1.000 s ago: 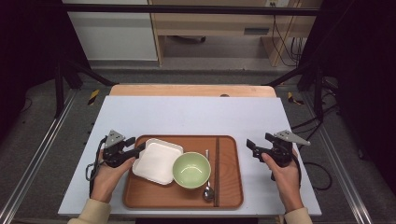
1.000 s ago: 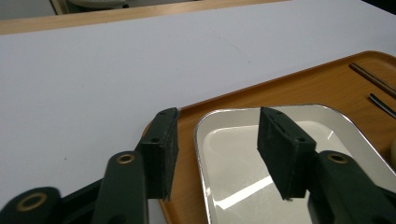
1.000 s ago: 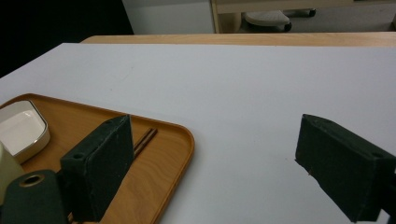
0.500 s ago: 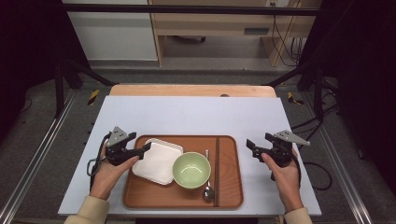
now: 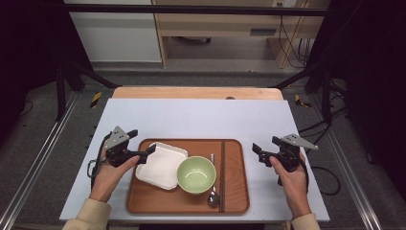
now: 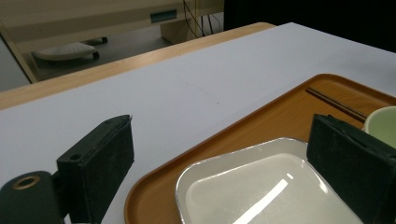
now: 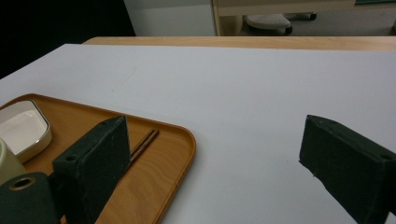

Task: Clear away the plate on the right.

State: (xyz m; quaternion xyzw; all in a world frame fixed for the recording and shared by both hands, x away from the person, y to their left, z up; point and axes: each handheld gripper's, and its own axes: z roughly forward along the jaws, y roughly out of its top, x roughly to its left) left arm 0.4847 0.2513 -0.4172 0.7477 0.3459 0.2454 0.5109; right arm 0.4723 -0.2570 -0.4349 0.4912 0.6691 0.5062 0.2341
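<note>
Forearms are seen entering from the near edge of the table (image 5: pixel 201 115), each hand wrapped around a gripper body. The left hand (image 5: pixel 111 175) is angled inward, so that the left gripper (image 5: pixel 146 154) is pointed level across the near-left corner of the wooden tray (image 5: pixel 239 191). Its jaws have just been opening and are now held wide apart; nothing is pressed between the pads. In the left gripper view the white square plate (image 6: pixel 261 186) is seen low between the two jaws, its silvery rim lying just ahead of them, closer to the right-hand jaw, with the tray rim beneath. No contact between pad and plate can be made out.

From above, the plate (image 5: pixel 162 165) is found resting in the tray, tilted slightly, directly in front of the left gripper's tips. The green bowl (image 5: pixel 196 174) is set just beyond the plate, touching or nearly touching it, with a spoon (image 5: pixel 213 194) and chopsticks (image 5: pixel 222 172) farther off.

The right hand (image 5: pixel 293 179) is held beside the tray's far side, well apart from the plate. The right gripper (image 5: pixel 258 152) is also spread open, with bare table seen between its jaws.
</note>
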